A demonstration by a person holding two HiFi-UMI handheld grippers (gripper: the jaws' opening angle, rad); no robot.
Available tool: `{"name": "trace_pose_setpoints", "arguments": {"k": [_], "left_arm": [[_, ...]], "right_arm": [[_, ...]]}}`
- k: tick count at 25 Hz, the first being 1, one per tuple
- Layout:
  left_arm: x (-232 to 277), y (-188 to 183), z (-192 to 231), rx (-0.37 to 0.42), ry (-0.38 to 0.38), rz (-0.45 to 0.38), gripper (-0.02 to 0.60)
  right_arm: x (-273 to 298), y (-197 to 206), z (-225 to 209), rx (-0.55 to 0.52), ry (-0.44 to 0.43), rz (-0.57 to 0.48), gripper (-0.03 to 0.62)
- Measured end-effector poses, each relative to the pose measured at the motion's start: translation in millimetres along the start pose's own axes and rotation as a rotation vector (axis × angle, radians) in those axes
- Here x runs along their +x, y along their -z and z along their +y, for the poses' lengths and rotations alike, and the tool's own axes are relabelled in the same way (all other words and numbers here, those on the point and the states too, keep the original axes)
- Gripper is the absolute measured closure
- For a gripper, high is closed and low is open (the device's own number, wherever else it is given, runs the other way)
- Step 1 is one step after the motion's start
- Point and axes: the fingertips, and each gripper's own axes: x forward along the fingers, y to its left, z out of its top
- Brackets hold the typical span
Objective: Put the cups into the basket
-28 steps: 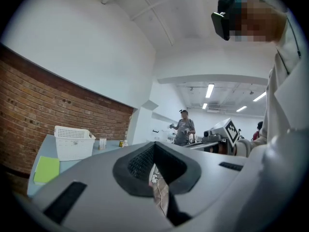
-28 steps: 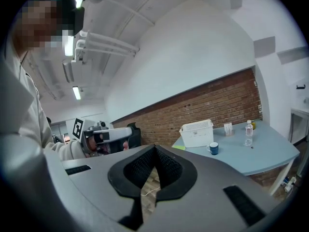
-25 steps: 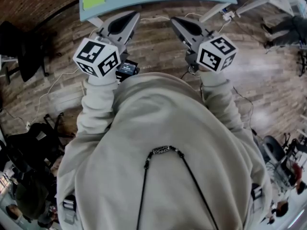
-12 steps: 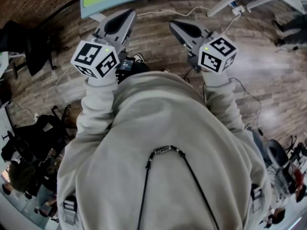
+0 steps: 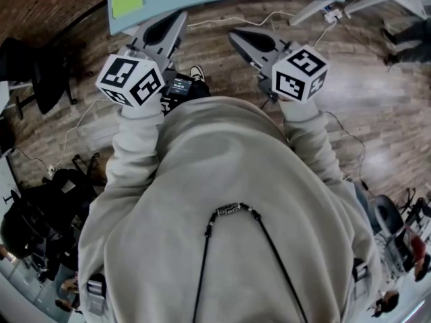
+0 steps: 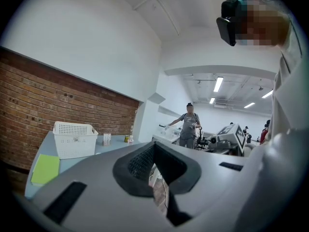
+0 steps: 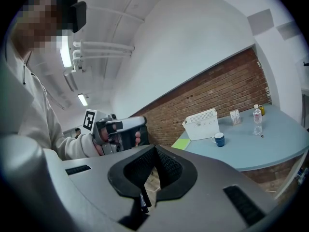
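No word or number can be read anywhere. The left cube (image 5: 131, 81) on the left gripper (image 5: 176, 20) and the right cube (image 5: 300, 73) on the right gripper (image 5: 237, 38) bear only black-and-white square patterns, no letters. A small black device (image 5: 180, 86) beside the left cube carries pale print, too blurred to read. The bottle (image 7: 257, 114) on the surface (image 7: 270, 149) has a label too small to make out.

A white perforated basket (image 7: 202, 123) stands upright on the pale blue table (image 7: 270, 149). A dark blue cup (image 7: 219, 139) stands upright just beside it, outside the basket.
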Motion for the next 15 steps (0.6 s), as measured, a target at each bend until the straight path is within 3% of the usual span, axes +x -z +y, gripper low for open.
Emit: {"name": "trace_pose_setpoints", "arguments": {"k": [15], "left_arm": [[67.5,-34.6,126.4,-0.034,0.035,0.007,0.586]], "right_arm": [[103.3,-57.2,-77.3,-0.015,0.028,0.062,0.582]]}}
